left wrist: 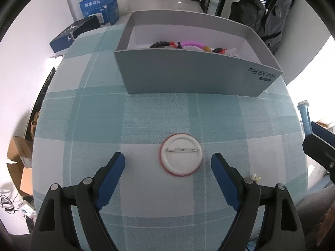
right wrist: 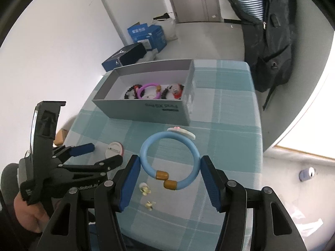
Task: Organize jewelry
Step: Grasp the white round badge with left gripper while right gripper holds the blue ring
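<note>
Between tool (right wrist: pixel 169 163) pads, bracelet (right wrist: pixel 169 161) gap downward

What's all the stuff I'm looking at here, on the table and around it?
grey box: one, open top, far part of the table
jewelry in the box: several pieces, purple ring, dark beads, red bits
blue bracelet: one, light blue with brown end caps, held between the right jaws
round badge: one, white with red rim, pin side up, on the cloth between the left jaws
small pale pieces: two, yellowish, near edge
checked tablecloth: one, teal and white
blue cartons: several, on the floor
dark jacket: one, hanging
left gripper: open
right gripper: gripping the bracelet
</note>
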A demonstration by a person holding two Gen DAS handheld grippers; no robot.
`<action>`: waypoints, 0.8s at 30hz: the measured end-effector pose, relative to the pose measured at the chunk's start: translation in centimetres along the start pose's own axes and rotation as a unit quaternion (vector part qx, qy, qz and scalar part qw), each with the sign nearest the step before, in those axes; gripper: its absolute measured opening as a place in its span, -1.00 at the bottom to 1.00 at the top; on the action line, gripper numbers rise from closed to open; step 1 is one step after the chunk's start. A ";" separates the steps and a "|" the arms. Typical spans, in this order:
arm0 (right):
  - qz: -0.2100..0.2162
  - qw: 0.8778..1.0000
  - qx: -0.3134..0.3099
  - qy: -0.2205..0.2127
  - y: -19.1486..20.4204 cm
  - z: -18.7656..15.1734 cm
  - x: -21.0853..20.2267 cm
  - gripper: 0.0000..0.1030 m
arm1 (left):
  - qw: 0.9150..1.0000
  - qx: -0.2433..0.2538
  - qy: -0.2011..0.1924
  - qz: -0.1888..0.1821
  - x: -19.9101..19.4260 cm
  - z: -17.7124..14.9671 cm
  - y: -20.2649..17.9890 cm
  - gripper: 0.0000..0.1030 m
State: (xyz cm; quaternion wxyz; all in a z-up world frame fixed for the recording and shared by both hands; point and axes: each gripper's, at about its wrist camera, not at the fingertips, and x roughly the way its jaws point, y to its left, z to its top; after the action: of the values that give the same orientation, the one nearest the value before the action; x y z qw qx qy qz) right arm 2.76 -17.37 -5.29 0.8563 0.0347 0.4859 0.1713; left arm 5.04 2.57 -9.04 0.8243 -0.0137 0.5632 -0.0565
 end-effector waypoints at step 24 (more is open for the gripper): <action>0.012 1.000 0.012 -0.009 -0.4 -0.1 -1.3 0.13 | 1.000 0.022 -0.008 -0.009 -0.4 0.0 -0.6 -0.28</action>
State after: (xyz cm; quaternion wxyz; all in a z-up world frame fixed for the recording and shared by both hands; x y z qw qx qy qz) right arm 2.18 -18.17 -4.38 0.8581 0.0528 0.4796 0.1757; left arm 4.89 2.01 -8.58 0.8280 -0.0008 0.5554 -0.0765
